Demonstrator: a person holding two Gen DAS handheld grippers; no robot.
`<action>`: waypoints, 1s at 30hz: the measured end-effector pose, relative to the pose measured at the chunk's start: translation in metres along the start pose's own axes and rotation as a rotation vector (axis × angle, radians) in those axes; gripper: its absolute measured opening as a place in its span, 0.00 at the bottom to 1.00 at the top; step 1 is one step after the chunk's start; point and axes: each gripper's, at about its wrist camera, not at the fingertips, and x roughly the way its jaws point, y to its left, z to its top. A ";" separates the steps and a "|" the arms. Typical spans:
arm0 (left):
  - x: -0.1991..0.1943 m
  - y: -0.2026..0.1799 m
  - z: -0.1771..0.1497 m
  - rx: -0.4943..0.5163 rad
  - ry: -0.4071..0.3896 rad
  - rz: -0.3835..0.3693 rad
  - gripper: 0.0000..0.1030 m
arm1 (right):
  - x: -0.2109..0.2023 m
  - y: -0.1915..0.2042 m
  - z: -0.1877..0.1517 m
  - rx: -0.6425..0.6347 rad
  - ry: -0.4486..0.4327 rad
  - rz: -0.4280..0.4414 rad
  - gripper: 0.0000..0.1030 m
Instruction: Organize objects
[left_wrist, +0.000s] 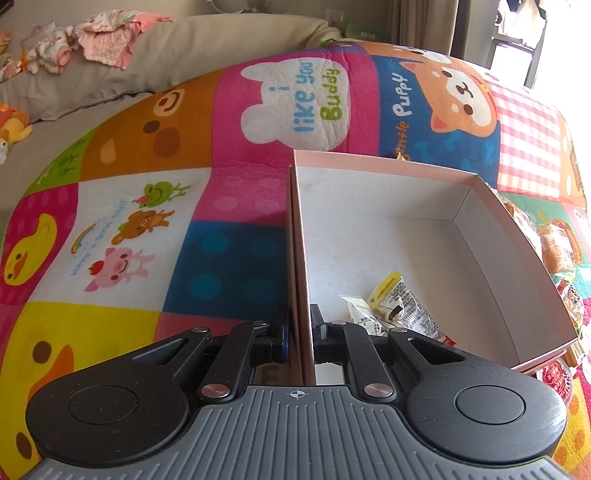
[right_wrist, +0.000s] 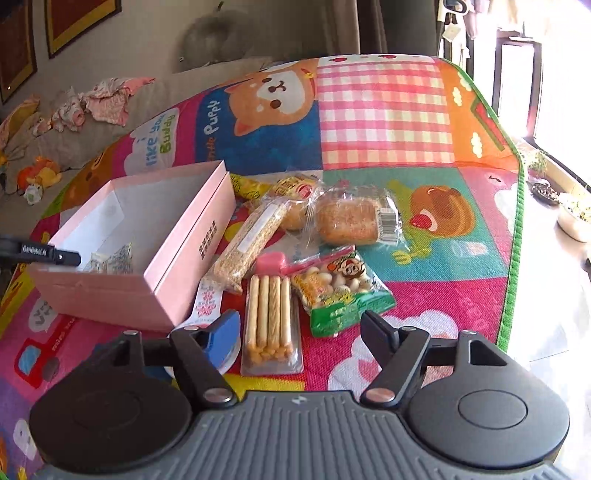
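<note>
- Left tongs (left_wrist: 300, 334): nearly closed, pinching the near-left wall of the pink box (left_wrist: 517, 236), one finger outside, one inside. From the right wrist view, the left tongs (right_wrist: 55, 254) show at the box's left edge.
- Pink box sits on a colourful play mat (left_wrist: 229, 147) w/ cartoon animals; open top, white inside.
- In the box: a few small snack packets (left_wrist: 391, 306), yellow/white/clear wrap, at the near-left corner, just beside the inside finger. Rest of box floor bare.
- Right tongs (right_wrist: 301, 332): wide open, holding nothing, hovering low over the mat w/ the biscuit stick pack (right_wrist: 271, 325) between the fingers; can't tell if touching.
- Snacks on the mat right of the box (right wrist view):
  - biscuit stick pack, clear tray, nearest.
  - green peanut-type bag (right_wrist: 340, 291) just right of the sticks, tilted.
  - pink scoop-like item (right_wrist: 275, 263) just beyond the sticks, touching the green bag's far-left corner.
  - long sesame bar (right_wrist: 251, 243) leaning along the box's right wall.
  - wrapped bun (right_wrist: 351, 221) farther, barcode label at its right end.
  - round wrapped cake w/ red label (right_wrist: 295, 192) and yellow packet (right_wrist: 251, 186) at the far side, near the box's far corner.
  - white/red printed packet (right_wrist: 207, 302) near the box's near-right corner, by the left finger.
- Beyond the mat: grey sofa (left_wrist: 177, 48) w/ pink clothes (left_wrist: 107, 40); plush toy (right_wrist: 38, 175) far left.
</note>
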 end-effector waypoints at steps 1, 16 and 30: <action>0.000 0.000 0.000 0.001 0.001 -0.001 0.11 | 0.003 -0.005 0.009 0.029 -0.006 -0.001 0.71; 0.001 0.007 0.003 0.015 0.017 -0.046 0.13 | 0.138 0.032 0.149 -0.148 0.137 0.067 0.47; 0.001 0.014 0.006 -0.005 0.059 -0.068 0.14 | 0.192 0.056 0.145 -0.566 0.136 0.228 0.40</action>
